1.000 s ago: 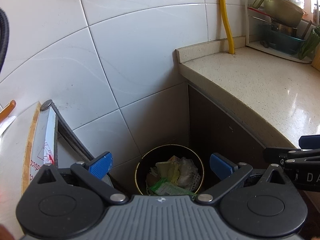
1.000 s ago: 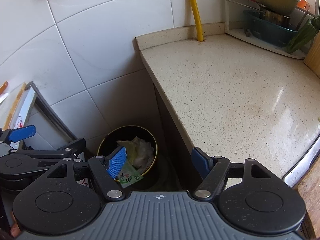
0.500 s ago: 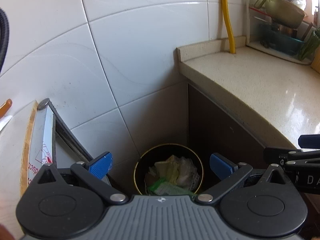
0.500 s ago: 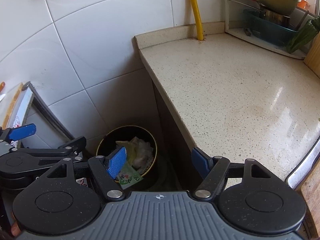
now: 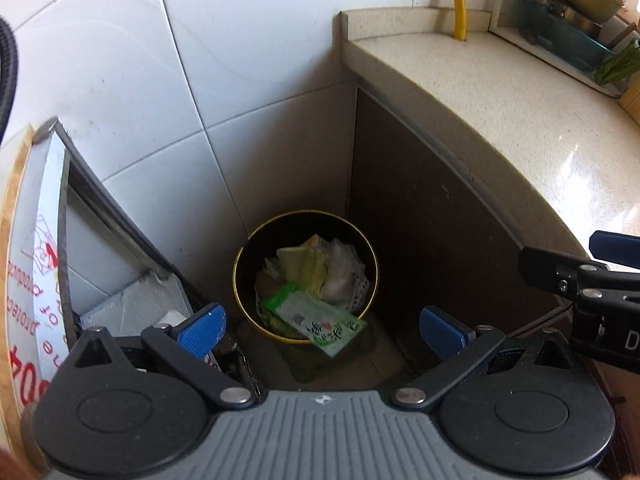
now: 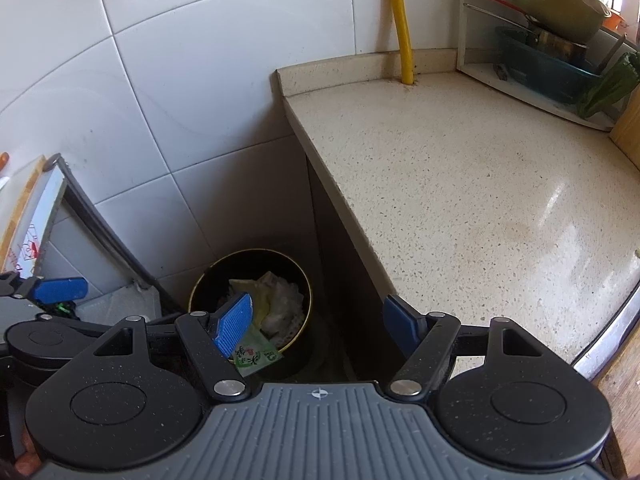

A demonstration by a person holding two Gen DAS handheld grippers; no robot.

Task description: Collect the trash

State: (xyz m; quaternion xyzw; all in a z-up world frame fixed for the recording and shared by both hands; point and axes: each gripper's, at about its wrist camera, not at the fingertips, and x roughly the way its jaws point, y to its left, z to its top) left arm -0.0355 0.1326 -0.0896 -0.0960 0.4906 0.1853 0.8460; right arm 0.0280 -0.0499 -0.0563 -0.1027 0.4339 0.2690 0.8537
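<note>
Both claws, left [image 5: 322, 330] and right [image 6: 318, 324], wide, empty, above one bin [image 5: 370, 256], perhaps half full.

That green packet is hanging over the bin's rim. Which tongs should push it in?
Left, probably. The left tongs point at the green packet on the bin rim, open and empty; the right tongs aim beside it.

Home kitchen: tiled wall [image 6: 192, 92], speckled countertop [image 6: 460, 184], stacked pots [image 6: 556, 8].
</note>
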